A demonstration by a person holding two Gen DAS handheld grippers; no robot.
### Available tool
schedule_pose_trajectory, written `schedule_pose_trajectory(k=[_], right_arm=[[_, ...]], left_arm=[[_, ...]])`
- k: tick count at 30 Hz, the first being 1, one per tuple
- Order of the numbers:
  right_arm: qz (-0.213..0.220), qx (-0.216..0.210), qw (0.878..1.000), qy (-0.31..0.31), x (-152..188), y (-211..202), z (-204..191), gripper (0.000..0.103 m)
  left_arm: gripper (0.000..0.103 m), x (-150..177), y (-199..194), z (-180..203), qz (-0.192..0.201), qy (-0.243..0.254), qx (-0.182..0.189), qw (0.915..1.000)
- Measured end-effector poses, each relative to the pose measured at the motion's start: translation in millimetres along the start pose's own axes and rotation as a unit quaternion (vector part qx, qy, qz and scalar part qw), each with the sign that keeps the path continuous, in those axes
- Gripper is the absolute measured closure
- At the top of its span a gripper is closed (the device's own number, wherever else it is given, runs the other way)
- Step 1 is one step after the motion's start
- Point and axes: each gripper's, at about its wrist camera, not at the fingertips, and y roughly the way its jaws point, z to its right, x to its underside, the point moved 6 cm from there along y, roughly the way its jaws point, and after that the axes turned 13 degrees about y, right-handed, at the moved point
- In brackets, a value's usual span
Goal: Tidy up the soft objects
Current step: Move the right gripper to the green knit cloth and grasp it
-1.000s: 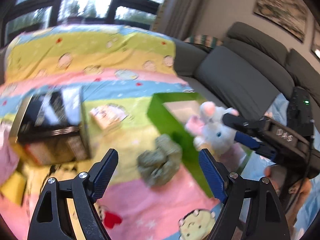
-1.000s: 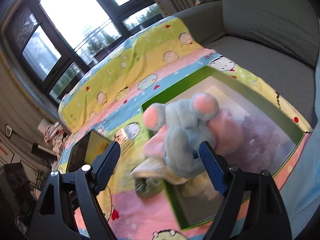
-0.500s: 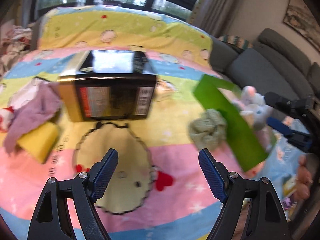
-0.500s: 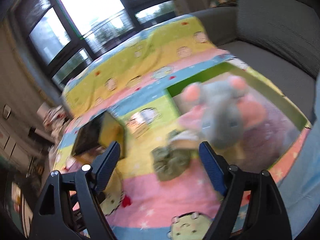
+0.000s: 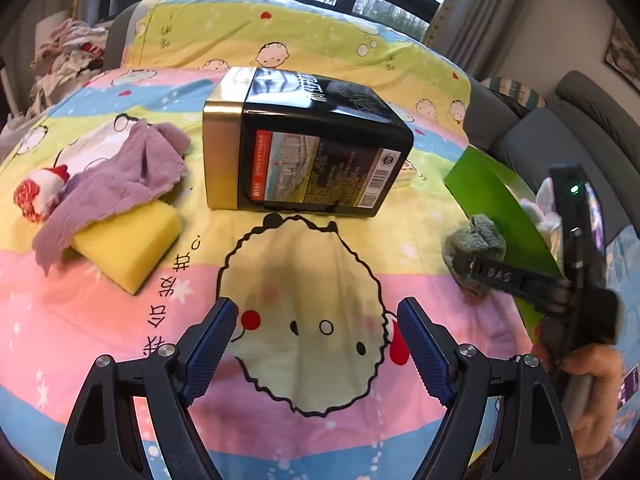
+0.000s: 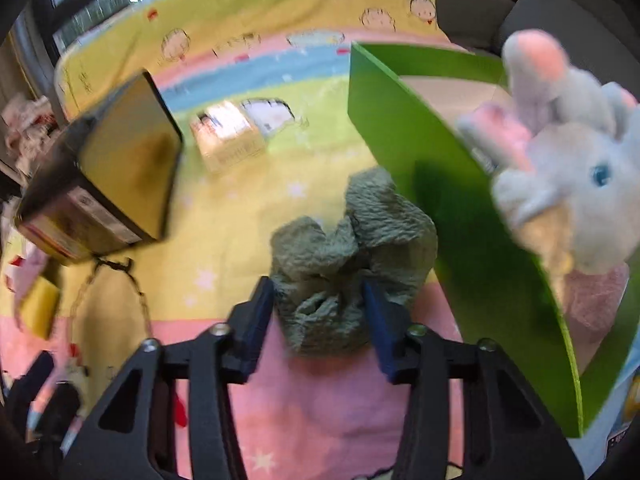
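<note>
My right gripper (image 6: 318, 306) is closed around a crumpled grey-green cloth (image 6: 352, 248) lying on the cartoon blanket beside the green box (image 6: 440, 216). A grey and pink plush mouse (image 6: 576, 184) sits in that box. My left gripper (image 5: 316, 340) is open and empty above the blanket. In the left wrist view, a purple cloth (image 5: 116, 176) drapes over a yellow sponge (image 5: 128, 240), with a small red and white soft toy (image 5: 38, 192) at the far left. The grey-green cloth (image 5: 476, 244) and the right gripper (image 5: 476, 270) show at the right of that view.
A black and gold tin box (image 5: 304, 156) lies on its side mid-blanket. A small flat packet (image 6: 228, 136) lies behind it. A grey sofa (image 5: 580, 128) runs along the right. A pile of laundry (image 5: 68, 52) sits far left.
The right gripper let go of the plush mouse into the green box, moved left and down, and closed on the grey-green cloth. The left gripper swung left toward the tin and sponge.
</note>
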Motion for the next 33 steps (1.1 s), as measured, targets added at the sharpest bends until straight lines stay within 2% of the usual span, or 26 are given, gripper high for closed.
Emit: schedule_pose_trajectory(k=[1, 3, 5, 8, 11, 15, 16, 17, 18, 20, 21, 24, 28, 30, 31, 32, 33], right_arm=[[0.004, 0.006, 1.0, -0.005, -1.0, 1.9, -1.1, 0.074], [0.004, -0.001, 1.0, -0.011, -0.9, 3.8, -1.8, 0.09], [0.001, -0.012, 1.0, -0.013, 1.5, 3.4, -3.6, 0.093], [-0.032, -0.077, 0.996, -0.023, 14.3, -4.3, -19.0, 0.094], [-0.08, -0.174, 0.98, -0.043, 30.2, -19.1, -41.0, 0.094], [-0.123, -0.238, 0.962, -0.053, 41.5, -34.2, -55.2, 0.088], [-0.125, -0.242, 0.961, -0.049, 41.6, -36.8, -54.7, 0.085], [-0.122, -0.242, 0.962, -0.043, 40.2, -39.0, -53.3, 0.078], [-0.113, -0.239, 0.964, -0.037, 37.2, -42.4, -49.6, 0.064], [-0.091, -0.237, 0.967, -0.023, 31.6, -51.7, -39.0, 0.048], [-0.083, -0.235, 0.968, -0.017, 27.9, -54.9, -34.1, 0.046], [-0.069, -0.232, 0.97, -0.005, 20.8, -58.5, -24.2, 0.046], [-0.086, -0.23, 0.969, 0.017, 15.7, -40.3, -21.7, 0.046], [-0.096, -0.223, 0.97, 0.02, 17.1, -29.6, -25.3, 0.046], [-0.099, -0.222, 0.97, 0.019, 17.0, -25.6, -28.7, 0.046], [-0.104, -0.223, 0.969, 0.016, 16.6, -21.3, -33.4, 0.049], [-0.109, -0.224, 0.968, 0.013, 17.9, -17.8, -36.5, 0.056]], left_arm=[[0.02, 0.1, 0.1, 0.4, 0.0, 0.0, 0.001, 1.0], [0.02, 1.0, 0.8, 0.6, 0.0, 0.0, 0.002, 1.0], [0.02, 1.3, 1.1, 2.4, 0.0, -0.002, 0.006, 1.0], [0.02, 1.2, 1.6, 3.4, -0.001, -0.004, 0.01, 0.9999], [0.02, 0.5, 0.0, 3.2, 0.002, -0.006, 0.01, 0.9999], [0.02, 0.4, -1.8, 4.0, 0.005, -0.01, 0.013, 0.9998], [0.02, 0.7, -1.8, 5.2, 0.005, -0.01, 0.014, 0.9998], [0.02, 0.5, -1.7, 6.1, 0.004, -0.009, 0.014, 0.9999], [0.02, 0.9, -1.6, 8.1, 0.004, -0.007, 0.014, 0.9999], [0.02, 1.7, 0.0, 14.0, 0.003, -0.001, 0.015, 0.9999], [0.02, 2.2, 1.2, 17.4, 0.003, 0.003, 0.017, 0.9999], [0.02, 3.9, 9.8, 31.5, -0.004, 0.017, 0.026, 0.9995], [0.02, 5.1, 26.9, 45.0, -0.013, 0.016, 0.044, 0.9988], [0.029, 3.5, 37.1, 50.0, -0.017, 0.014, 0.058, 0.9981], [0.03, 2.4, 42.4, 50.9, -0.018, 0.015, 0.052, 0.9984], [0.033, 0.9, 44.7, 51.7, -0.014, 0.018, 0.04, 0.9989], [0.039, -1.1, 46.2, 52.2, -0.01, 0.024, 0.027, 0.9993]])
